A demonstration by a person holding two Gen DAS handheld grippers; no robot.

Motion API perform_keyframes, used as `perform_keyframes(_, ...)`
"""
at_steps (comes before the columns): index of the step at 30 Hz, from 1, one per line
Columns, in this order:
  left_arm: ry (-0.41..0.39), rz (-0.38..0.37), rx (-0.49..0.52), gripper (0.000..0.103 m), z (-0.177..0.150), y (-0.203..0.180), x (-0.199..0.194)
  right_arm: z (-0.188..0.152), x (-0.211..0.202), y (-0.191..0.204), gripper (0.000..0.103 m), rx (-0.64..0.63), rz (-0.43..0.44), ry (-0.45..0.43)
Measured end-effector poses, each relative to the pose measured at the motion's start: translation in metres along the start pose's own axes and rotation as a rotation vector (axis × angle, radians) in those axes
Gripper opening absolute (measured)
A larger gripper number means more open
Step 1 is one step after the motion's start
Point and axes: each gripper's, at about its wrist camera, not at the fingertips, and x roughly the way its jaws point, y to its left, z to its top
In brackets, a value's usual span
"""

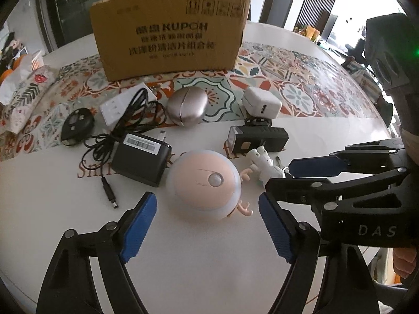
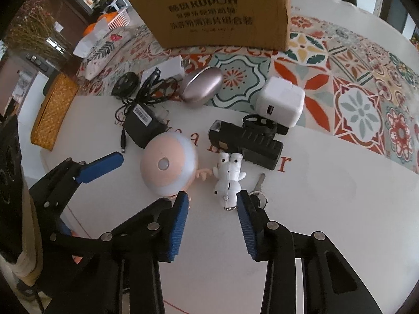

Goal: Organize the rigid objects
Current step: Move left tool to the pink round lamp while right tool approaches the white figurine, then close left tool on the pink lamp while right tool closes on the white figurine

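both grippers hovering over clutter on a white table (image 1: 209, 256).
left wrist view: the left gripper (image 1: 208, 221) is standing spread, its blue pads flanking the pink dome toy (image 1: 203, 181) without touching it; the right gripper (image 1: 281, 180) is reaching in from the right edge near the white figurine (image 1: 265, 163). a black power adapter (image 1: 141, 155) is lying just left of the toy, with a cardboard box (image 1: 170, 32) standing behind.
right wrist view: the right gripper (image 2: 213, 213) is sitting partly spread, pinching nothing, its pads straddling the near end of the white figurine (image 2: 227, 176); a key (image 2: 258, 183) is lying just beside it.
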Motion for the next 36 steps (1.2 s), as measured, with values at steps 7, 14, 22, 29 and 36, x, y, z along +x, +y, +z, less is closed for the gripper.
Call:
perform_keyframes(7, 0.018, -0.006, -0.002, 0.074, 0.004, 0.002, 0.013, 0.007, 0.012, -0.004, 0.038, 0.002, -0.002, 0.023)
perform_keyframes(14, 0.019, 0.0, 0.004, 0.071, 0.007, 0.003, 0.021, 0.012, 0.026, -0.009, 0.036, 0.001, -0.003, 0.048)
perform_keyframes(22, 0.026, 0.011, 0.021, 0.072, 0.008, 0.0, 0.028, 0.014, 0.037, -0.014, 0.031, 0.022, 0.007, 0.062)
perform_keyframes(29, 0.044, 0.014, 0.02, 0.074, 0.01, -0.004, 0.036, 0.012, 0.035, -0.02, 0.028, 0.052, 0.005, 0.045)
perform_keyframes(36, 0.056, 0.015, 0.032, 0.075, 0.011, -0.008, 0.043, 0.002, 0.028, -0.029, 0.028, 0.113, 0.01, 0.021)
